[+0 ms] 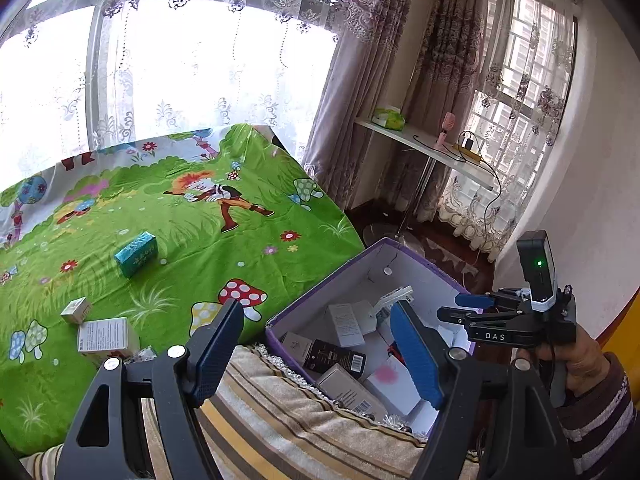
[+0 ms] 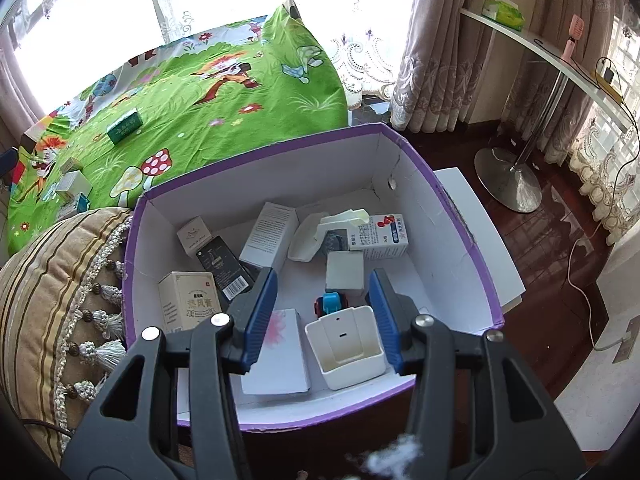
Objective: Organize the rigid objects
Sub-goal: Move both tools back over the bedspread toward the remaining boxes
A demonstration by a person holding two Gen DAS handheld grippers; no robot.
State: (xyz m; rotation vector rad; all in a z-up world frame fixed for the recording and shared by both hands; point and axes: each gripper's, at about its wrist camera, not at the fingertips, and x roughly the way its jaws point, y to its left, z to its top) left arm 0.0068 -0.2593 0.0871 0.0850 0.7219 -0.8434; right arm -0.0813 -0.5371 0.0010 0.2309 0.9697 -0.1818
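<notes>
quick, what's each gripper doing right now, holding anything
Left gripper: open, empty, over the cushion edge.
Right gripper: open, holding nothing, above the purple box.

Purple-rimmed box [image 2: 460, 216] sits open, white inside, crowded: white holder [image 2: 348, 346] upright at six o'clock, toy car [image 2: 331, 304] just above it, black carton [image 2: 224, 266] at nine. Teal carton [image 1: 136, 254] lies out on the green sheet.

Striped tasselled cushion [image 2: 52, 288] lay beside a cartoon-printed green sheet [image 1: 168, 216]; white shelf [image 1: 424, 144] carried a tissue pack [image 1: 387, 117].
</notes>
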